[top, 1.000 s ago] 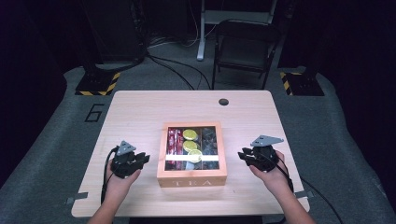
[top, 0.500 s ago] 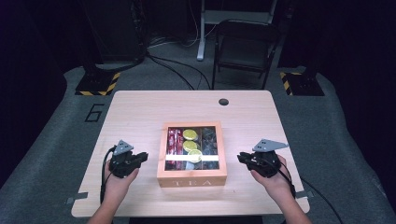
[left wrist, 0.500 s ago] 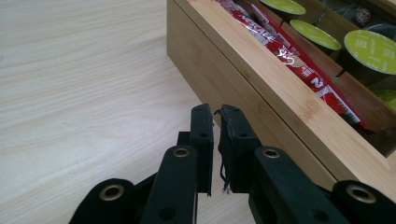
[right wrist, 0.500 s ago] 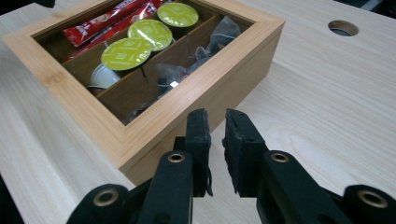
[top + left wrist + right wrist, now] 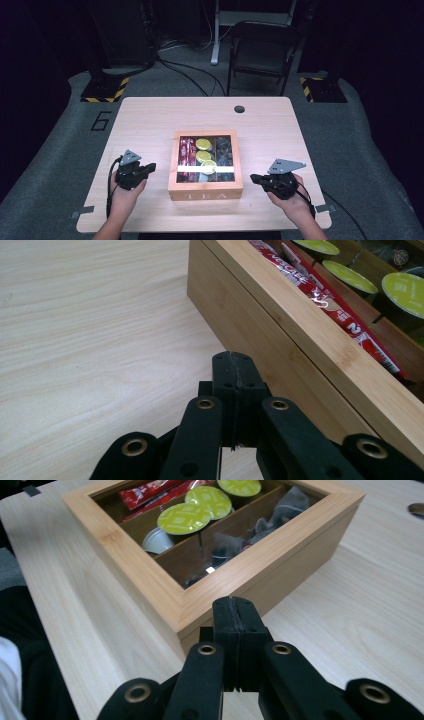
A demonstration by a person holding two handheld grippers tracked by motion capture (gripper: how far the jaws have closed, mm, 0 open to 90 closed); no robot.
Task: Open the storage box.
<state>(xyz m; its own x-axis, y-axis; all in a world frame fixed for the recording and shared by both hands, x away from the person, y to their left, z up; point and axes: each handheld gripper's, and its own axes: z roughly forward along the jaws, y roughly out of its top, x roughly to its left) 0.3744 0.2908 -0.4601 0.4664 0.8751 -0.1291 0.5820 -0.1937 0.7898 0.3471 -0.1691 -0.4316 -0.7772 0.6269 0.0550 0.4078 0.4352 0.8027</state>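
Observation:
A wooden box (image 5: 205,192) marked TEA sits mid-table. Through its top I see red sachets (image 5: 187,152), green-topped capsules (image 5: 203,145) and dark tea bags (image 5: 224,147). My left gripper (image 5: 150,167) rests left of the box, pointing at its side. Its jaws have just closed and meet with nothing between them (image 5: 234,360), close to the box wall (image 5: 280,345). My right gripper (image 5: 253,177) lies right of the box, aimed at its near corner (image 5: 180,610). Its jaws have also just closed, empty (image 5: 235,605).
The light wooden table (image 5: 150,120) has a round dark hole (image 5: 239,108) near its far edge. A folding chair (image 5: 262,50) and cables stand on the floor behind it. Bare tabletop lies on both sides of the box.
My right hand has slid a little toward the near edge of the table. The left hand has stayed put. The box has not moved.

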